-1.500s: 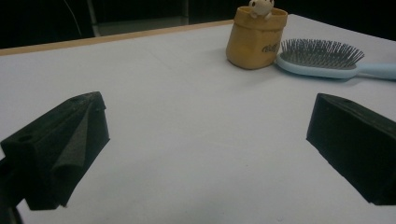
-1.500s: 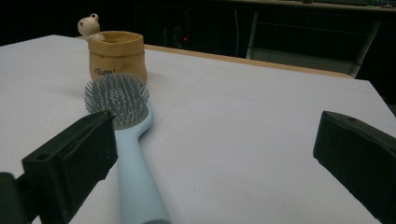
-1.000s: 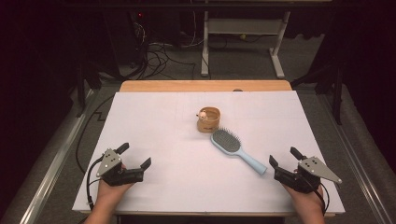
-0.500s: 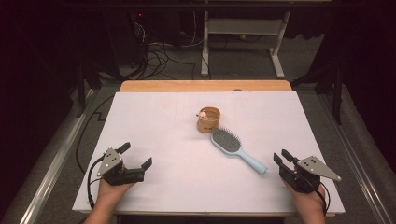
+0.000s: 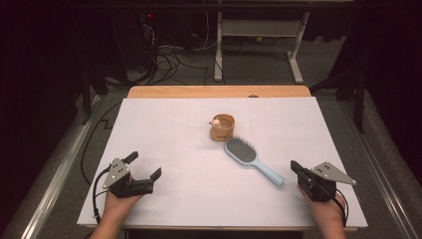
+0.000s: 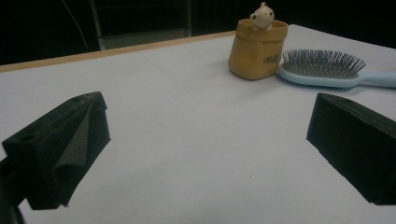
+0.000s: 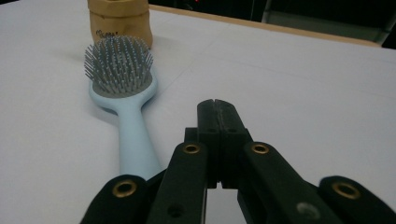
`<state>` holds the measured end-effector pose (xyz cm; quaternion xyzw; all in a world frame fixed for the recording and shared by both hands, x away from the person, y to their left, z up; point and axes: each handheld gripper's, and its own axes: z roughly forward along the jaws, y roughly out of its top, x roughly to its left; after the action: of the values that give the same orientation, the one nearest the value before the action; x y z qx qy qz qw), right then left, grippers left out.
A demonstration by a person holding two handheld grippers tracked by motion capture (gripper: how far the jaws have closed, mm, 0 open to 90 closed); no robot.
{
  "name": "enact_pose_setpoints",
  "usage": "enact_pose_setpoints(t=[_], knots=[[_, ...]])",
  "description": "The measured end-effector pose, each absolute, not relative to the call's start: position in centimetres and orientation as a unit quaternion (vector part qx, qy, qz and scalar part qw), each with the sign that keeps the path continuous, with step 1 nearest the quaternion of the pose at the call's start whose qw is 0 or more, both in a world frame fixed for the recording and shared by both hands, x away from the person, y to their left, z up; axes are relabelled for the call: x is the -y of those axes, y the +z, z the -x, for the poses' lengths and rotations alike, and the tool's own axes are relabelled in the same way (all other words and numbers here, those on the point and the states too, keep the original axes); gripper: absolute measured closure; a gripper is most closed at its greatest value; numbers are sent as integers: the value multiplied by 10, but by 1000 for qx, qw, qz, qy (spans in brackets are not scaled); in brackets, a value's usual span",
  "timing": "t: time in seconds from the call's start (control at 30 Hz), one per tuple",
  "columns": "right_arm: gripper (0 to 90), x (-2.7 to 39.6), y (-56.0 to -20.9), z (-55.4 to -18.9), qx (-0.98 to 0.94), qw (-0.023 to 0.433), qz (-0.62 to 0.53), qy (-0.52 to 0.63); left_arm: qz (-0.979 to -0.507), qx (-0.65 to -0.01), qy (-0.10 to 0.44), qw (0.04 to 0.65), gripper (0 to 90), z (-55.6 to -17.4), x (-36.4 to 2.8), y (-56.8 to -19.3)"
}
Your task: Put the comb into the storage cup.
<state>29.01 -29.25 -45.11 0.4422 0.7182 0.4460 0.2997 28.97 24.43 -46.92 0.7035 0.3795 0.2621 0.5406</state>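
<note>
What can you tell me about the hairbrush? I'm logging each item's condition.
The hairbrush is pale blue, plastic by its look, with an oval head of grey bristles facing up and a straight handle. It lies flat on the white table, head close beside the small tan pot, handle pointing toward the right hand-held gripper, which stays clear of it. No damage shows.

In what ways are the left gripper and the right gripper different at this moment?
The left gripper has its jaws spread wide apart, while the right gripper has its jaws pressed together with nothing between them. The right gripper sits close to the handle of the blue hairbrush; the left gripper is farther from it. Both are hand-held near the table's front edge.
</note>
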Motion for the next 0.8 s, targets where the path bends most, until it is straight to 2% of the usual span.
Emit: enact_pose_setpoints(t=[0.3,0.8], knots=[[900,288,-459,-308,-752,265,-448,404,-705,-377,261,541,3,-290,-243,-470],[900,271,-468,-310,-800,239,-416,361,-703,-378,261,543,3,-289,-244,-469]])
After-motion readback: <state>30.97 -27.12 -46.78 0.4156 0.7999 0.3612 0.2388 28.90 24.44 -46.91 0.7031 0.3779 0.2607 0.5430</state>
